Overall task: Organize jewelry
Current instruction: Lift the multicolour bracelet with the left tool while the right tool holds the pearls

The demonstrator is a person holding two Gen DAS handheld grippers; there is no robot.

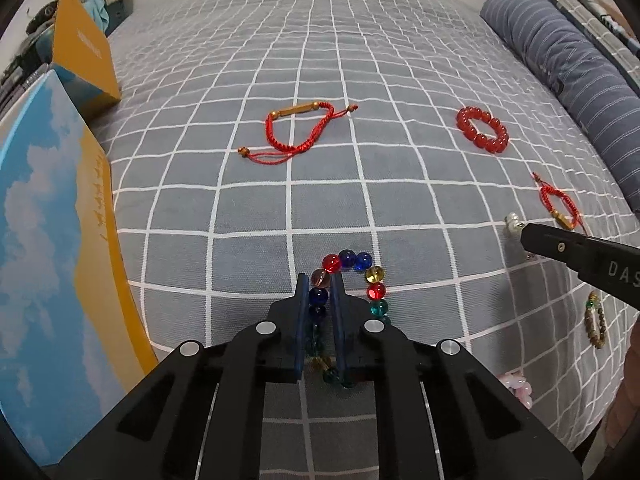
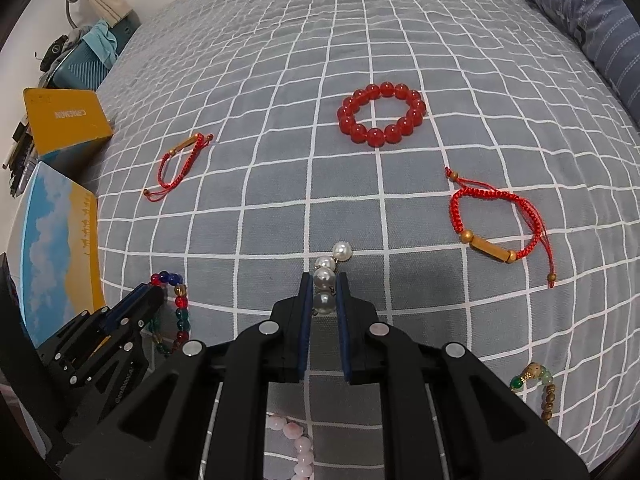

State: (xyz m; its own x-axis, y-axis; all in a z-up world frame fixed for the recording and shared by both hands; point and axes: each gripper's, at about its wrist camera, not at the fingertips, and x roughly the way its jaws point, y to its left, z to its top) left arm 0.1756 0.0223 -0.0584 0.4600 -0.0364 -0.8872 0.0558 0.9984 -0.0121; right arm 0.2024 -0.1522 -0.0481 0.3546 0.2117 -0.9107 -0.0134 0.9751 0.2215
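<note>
RISK: round glass beads could be rolling out of both pinches, dragging strands across the bed (image 1: 360,60) | LEFT: left hand-held gripper (image 1: 320,292) nearly closed, pinching the multicolored bead bracelet (image 1: 376,290) near the bed's front edge | RIGHT: right hand-held gripper (image 2: 324,292) narrowly pinching the pearl strand (image 2: 325,278), front-right edge

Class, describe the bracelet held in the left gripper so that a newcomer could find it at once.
Start at the grey checked bedspread and come to its near edge, beside the sky-printed box. There the left gripper pinches the multicoloured glass-bead bracelet. Unlike its red or pearl neighbours, it mixes red, blue, yellow and green beads.
</note>
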